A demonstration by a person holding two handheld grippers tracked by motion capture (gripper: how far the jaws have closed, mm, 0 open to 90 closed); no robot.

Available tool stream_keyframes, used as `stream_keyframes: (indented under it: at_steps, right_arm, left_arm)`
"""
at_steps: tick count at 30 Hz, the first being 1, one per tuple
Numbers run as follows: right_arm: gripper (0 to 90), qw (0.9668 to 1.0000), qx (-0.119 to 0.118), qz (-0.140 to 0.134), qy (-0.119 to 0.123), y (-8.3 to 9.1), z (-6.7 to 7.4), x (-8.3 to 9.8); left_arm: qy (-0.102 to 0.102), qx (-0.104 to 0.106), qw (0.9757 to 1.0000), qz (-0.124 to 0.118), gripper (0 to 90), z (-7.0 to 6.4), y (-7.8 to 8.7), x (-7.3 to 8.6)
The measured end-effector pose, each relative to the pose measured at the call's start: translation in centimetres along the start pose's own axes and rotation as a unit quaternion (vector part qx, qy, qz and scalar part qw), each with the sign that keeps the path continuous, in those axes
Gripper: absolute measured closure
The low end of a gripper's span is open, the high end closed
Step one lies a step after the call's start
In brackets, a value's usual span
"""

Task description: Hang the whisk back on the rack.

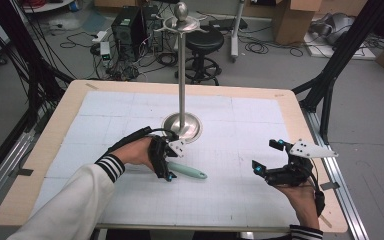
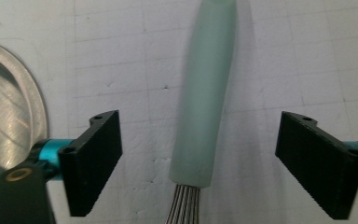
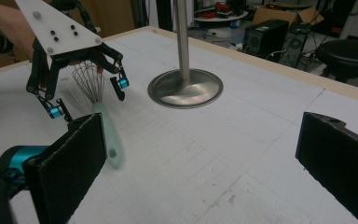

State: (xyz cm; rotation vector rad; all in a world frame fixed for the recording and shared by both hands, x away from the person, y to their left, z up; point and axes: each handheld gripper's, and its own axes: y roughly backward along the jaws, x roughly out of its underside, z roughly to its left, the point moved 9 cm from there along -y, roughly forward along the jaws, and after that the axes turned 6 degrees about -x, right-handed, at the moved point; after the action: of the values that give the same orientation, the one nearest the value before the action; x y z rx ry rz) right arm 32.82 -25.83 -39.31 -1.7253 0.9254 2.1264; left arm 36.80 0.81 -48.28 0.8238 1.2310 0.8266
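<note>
A workshop room with cables, a black stool (image 1: 204, 40) and cardboard boxes (image 1: 293, 17) on the grey floor fills the top of the high view. In the middle of that view stands a wooden table (image 1: 45, 150) covered with a white grid mat (image 1: 240, 150). A tall metal stand (image 1: 181, 75) rises at the centre, and its round base (image 1: 192, 131) rests on the mat.

The whisk (image 1: 187, 171) lies flat on the mat, just below the base, a little left of the centre of the frame. Its pale green handle (image 2: 205, 102) points to the right in the high view, and the thin wires (image 2: 182, 205) begin at the bottom of the left gripper view.

The left gripper (image 1: 166, 161) is over the whisk. Its jaws stand apart on both sides of the handle, near the wire end, and the pads (image 2: 95, 158) do not touch it. The round base is seen at the left edge of this view.

The right gripper (image 1: 266, 159) is at the lower right of the high view, well apart from the whisk. Its jaws are wide apart, with bare mat between them.
</note>
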Motion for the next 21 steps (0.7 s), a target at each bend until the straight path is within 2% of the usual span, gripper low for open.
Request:
stream_keyframes:
  at_steps: [6, 9, 21]
  right_arm:
    - [0.8, 1.0000, 0.000, -0.001, -0.001, -0.01, 0.00, -0.03]
    - [0.8, 1.0000, -0.001, -0.001, -0.001, -0.01, -0.01, -0.01]
    - [0.8, 1.0000, -0.001, -0.002, -0.002, 0.04, 0.00, -0.03]
  left_arm:
    - [-0.003, 0.000, 0.9999, 0.014, 27.0, 0.19, -0.43, 0.12]
    - [-0.002, 0.007, 0.9998, 0.020, 32.8, 0.13, -0.57, 0.26]
    - [-0.010, 0.015, 0.9991, 0.039, 47.6, -0.02, -0.91, 0.30]
